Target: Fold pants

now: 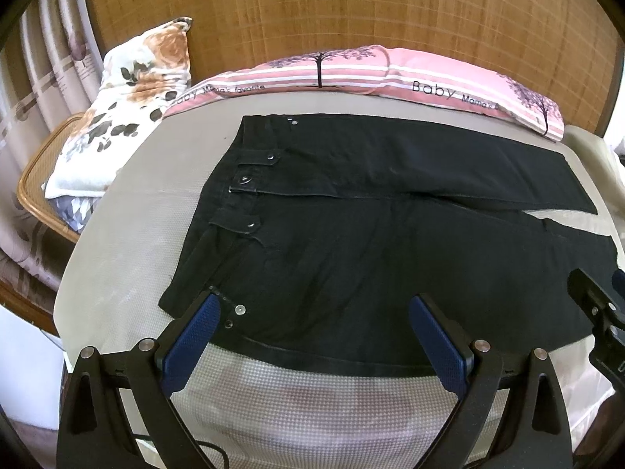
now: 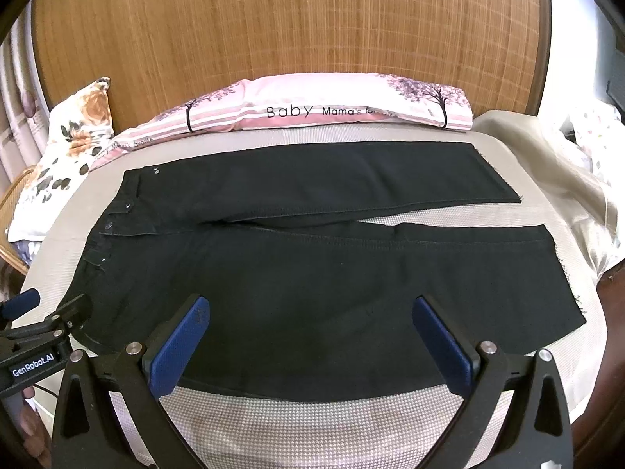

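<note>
— Two grippers, both spread wide and holding nothing, hover at the near edge of black pants (image 1: pixel 351 242) laid flat on a bed (image 1: pixel 129 273). Where exactly does the garment sit?

— Centre of both frames: waistband at the left, legs running right, parted in a narrow V with the hems at the right edge. The left gripper (image 1: pixel 316 336) hangs over the near hip by the snaps; the right gripper (image 2: pixel 310 340) is over the near leg's thigh.

— How will it handle?

— Likely soft but weighty, a denim-like cloth that drapes, holds a crease and won't slip on the textured cover. Nothing fragile. It should lift as a limp sheet, so two grips are needed.

— Best places to take hold?

— Probably the near outer seam: one pinch at the waistband corner, lower left, one down the leg toward the hem, then carry the near leg over the far one.

— Anything in the way?

— A pink pillow (image 2: pixel 332 105) lies just beyond the far leg, upper centre, and a floral pillow (image 1: pixel 129 97) leans at upper left. Both are clear of the cloth, though the fold lands close to the pink one.
</note>
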Demonstrator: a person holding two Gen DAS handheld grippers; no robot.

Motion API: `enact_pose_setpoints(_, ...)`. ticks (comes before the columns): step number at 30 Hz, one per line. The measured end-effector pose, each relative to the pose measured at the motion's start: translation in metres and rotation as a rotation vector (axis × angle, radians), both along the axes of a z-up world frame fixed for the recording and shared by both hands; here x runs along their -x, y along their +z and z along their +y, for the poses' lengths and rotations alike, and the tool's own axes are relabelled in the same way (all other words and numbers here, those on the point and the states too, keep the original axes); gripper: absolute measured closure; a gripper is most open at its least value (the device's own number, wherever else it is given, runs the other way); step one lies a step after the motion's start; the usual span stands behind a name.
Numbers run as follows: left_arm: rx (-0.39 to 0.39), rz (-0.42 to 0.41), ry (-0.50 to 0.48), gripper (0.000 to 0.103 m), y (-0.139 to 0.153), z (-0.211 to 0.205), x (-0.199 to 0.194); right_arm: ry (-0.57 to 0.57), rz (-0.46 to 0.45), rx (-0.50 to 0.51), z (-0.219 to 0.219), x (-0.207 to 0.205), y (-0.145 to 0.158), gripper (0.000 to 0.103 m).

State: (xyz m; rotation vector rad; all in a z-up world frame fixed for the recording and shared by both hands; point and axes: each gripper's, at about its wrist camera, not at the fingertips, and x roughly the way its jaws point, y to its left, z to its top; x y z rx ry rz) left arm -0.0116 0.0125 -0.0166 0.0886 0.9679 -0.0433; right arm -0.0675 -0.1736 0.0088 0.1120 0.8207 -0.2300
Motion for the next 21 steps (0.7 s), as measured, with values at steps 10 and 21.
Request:
enact_pose_setpoints(10, -0.001, 0.001, 0.000, 0.006, -0.0006, -0.0015, -0.0006, -0.005, 0.009, -0.006, -0.0006, -0.0002, -0.0012, 0.000)
enact_pose_setpoints(21, -0.002, 0.002, -0.005, 0.006, -0.0015, -0.0033, -0.0019, -0.006, 0.013, -0.012, -0.0017, -0.0016, -0.0025, 0.000)
